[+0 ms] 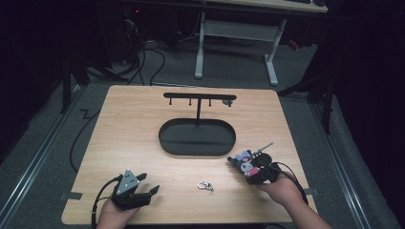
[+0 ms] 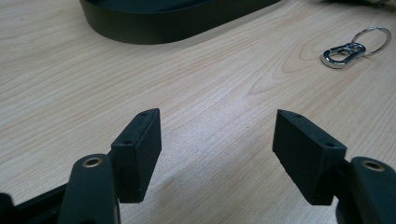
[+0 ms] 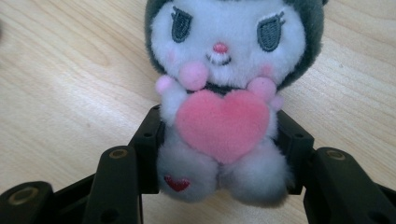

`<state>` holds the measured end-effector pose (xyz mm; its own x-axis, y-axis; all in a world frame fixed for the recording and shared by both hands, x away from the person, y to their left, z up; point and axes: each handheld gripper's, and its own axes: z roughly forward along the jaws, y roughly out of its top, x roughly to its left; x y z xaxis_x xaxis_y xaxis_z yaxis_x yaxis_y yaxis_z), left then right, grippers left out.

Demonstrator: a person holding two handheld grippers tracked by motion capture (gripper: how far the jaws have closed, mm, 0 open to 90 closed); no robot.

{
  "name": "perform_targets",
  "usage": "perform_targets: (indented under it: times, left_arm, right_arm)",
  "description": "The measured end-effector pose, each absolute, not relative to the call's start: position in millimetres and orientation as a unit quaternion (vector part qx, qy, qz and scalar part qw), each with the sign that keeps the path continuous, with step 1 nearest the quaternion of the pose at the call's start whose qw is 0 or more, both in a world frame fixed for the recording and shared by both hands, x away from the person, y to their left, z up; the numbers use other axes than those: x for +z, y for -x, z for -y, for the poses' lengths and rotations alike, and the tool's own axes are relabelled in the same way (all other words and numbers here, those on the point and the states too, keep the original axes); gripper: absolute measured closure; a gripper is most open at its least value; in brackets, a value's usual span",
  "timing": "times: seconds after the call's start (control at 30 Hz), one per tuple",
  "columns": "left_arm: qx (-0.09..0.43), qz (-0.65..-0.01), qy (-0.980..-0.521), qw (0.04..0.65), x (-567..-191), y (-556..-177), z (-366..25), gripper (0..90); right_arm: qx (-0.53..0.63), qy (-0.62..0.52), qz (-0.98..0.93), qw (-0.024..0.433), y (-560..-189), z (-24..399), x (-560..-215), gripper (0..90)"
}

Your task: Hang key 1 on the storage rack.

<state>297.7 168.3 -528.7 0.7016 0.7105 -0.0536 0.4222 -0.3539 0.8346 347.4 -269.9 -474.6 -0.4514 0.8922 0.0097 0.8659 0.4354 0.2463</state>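
I have the plush toy (image 3: pixel 224 107) clamped at its soft lower body in my right gripper (image 1: pixel 255 171), low over the table (image 1: pixel 129 129) near the tray stand (image 1: pixel 197 137); that fur could squirm loose if I tilt. My left gripper (image 2: pixel 217 154) rests wide, empty, the keyring clip (image 2: pixel 348 49) beyond it. No writing is legible anywhere

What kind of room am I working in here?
Likely a lab or recording workspace: a light wooden table on grey carpet, dark surroundings, loose cables on the floor, and a white-legged adjustable desk behind.
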Motion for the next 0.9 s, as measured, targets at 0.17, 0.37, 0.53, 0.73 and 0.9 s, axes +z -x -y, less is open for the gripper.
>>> perform_targets:
  times: [0.17, 0.37, 0.53, 0.73, 0.9]
  left_arm:
    - [0.161, -0.351, -0.806, 0.449, -528.3, -297.7, -169.3, 33.3]
    - [0.161, -0.351, -0.805, 0.450, -528.5, -298.0, -169.6, 33.1]
    - [0.161, -0.352, -0.804, 0.451, -528.4, -298.1, -169.9, 33.1]
    - [0.163, -0.351, -0.803, 0.454, -527.5, -297.2, -169.8, 32.9]
    - [0.162, -0.351, -0.803, 0.454, -527.7, -297.4, -170.0, 32.9]
  right_arm:
    - [0.119, -0.514, -0.848, 0.055, -346.8, 270.0, -469.4, 48.2]
    - [0.132, -0.512, -0.847, 0.050, -345.6, 269.2, -463.6, 48.2]
    - [0.135, -0.513, -0.847, 0.049, -346.3, 270.6, -458.0, 48.2]
    - [0.150, -0.517, -0.842, 0.047, -347.1, 273.0, -449.0, 48.2]
    - [0.152, -0.516, -0.842, 0.047, -346.7, 273.6, -442.4, 48.3]
